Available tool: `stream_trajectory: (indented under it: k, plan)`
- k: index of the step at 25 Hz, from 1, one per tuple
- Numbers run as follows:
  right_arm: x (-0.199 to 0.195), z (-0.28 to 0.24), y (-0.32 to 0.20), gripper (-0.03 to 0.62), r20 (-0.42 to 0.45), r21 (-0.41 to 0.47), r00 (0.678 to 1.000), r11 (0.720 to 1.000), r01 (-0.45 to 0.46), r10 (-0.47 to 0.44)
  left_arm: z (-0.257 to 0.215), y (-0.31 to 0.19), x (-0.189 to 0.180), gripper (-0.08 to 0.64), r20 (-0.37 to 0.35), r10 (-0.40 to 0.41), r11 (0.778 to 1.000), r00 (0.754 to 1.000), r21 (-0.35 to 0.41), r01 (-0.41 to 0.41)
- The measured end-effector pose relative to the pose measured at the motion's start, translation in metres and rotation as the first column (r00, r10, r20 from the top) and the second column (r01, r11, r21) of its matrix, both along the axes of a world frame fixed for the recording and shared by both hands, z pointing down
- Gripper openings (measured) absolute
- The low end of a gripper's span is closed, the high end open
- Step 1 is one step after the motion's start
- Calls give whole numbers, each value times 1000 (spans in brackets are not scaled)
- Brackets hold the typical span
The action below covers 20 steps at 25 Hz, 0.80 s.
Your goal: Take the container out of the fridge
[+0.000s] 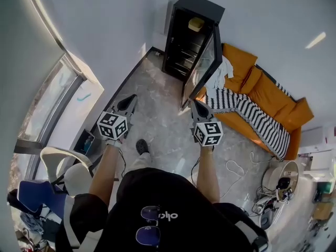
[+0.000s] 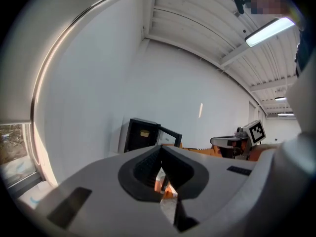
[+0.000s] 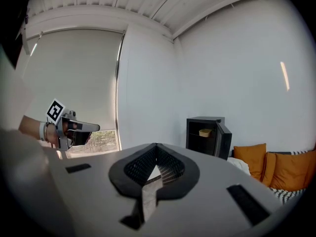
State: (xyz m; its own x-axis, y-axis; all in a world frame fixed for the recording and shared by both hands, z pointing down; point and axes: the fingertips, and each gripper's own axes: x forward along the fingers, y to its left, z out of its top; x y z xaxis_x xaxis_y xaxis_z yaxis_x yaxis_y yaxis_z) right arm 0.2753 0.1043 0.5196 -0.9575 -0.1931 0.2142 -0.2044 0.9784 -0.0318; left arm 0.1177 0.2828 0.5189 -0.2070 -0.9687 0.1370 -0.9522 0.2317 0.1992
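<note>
My left gripper (image 1: 129, 102) and right gripper (image 1: 197, 106) are both pressed together, empty (well apart from the fridge (image 1: 202, 7)); its door (image 1: 206, 62) stands open, yellow container (image 1: 196, 24) on the top shelf

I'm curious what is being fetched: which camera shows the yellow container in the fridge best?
The head view: the yellow container looks largest there, on the top shelf of the open fridge. Both gripper views show it too, but only as a small yellow patch inside the dark fridge.
</note>
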Motion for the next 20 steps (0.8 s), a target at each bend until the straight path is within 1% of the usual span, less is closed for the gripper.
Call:
stream_trajectory:
  k: [5, 9, 14, 17, 20]
  plan:
    - [-60, 1, -26, 8, -14, -3, 1000, 1000, -26, 26, 0, -22, -67, 5, -7, 9, 1000, 1000, 7, -9]
    - [-100, 6, -35, 8, -25, -1, 999, 999, -42, 42, 6, -34, -107, 5, -26, 20, 1000, 999, 12, -20]
    - [-130, 10, -42, 8, -31, -8, 997, 998, -67, 67, 12, -52, -139, 5, -46, 49, 999, 998, 15, -49]
    - [-140, 16, -47, 8, -38, -10, 996, 997, -82, 82, 18, -64, -149, 5, -57, 68, 998, 996, 21, -66]
    - [-151, 18, -67, 8, -28, -29, 994, 994, -103, 103, 21, -88, -157, 5, -64, 89, 996, 994, 23, -88]
